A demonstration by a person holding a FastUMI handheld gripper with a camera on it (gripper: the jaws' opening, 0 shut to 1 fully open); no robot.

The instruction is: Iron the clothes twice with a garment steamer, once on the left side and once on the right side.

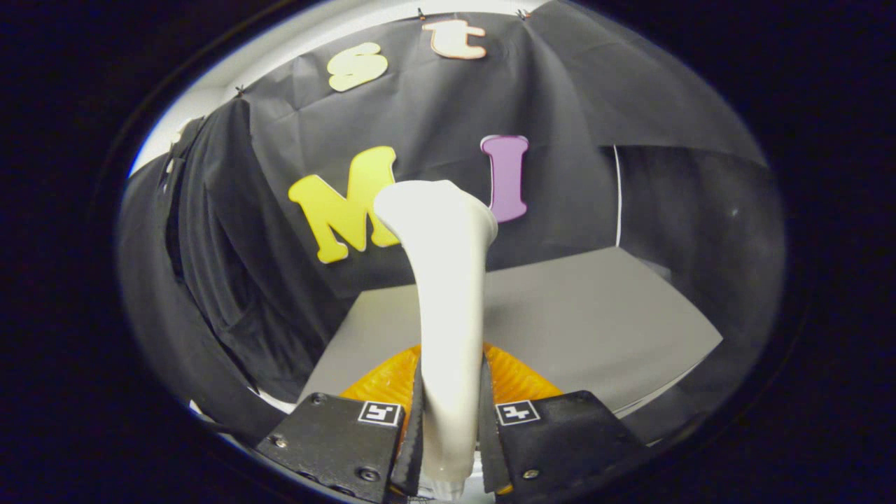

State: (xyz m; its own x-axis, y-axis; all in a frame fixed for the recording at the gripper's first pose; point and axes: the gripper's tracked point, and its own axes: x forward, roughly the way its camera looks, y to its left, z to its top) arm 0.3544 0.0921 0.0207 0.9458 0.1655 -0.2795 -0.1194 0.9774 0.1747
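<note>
A white garment steamer [448, 294] stands upright between my fingers, its flared head up near the booth wall. My gripper [449, 420] is shut on its handle, both fingers pressing on the sides. A black garment [210, 266] hangs to the left of the steamer, draped in folds, a short way off from the steamer head. Whether the head touches the cloth I cannot tell.
A grey table [595, 315] lies beyond the fingers to the right. An orange ribbed object [514, 378] sits just behind the fingers, partly hidden by the steamer. Black cloth walls close the booth at the back and right.
</note>
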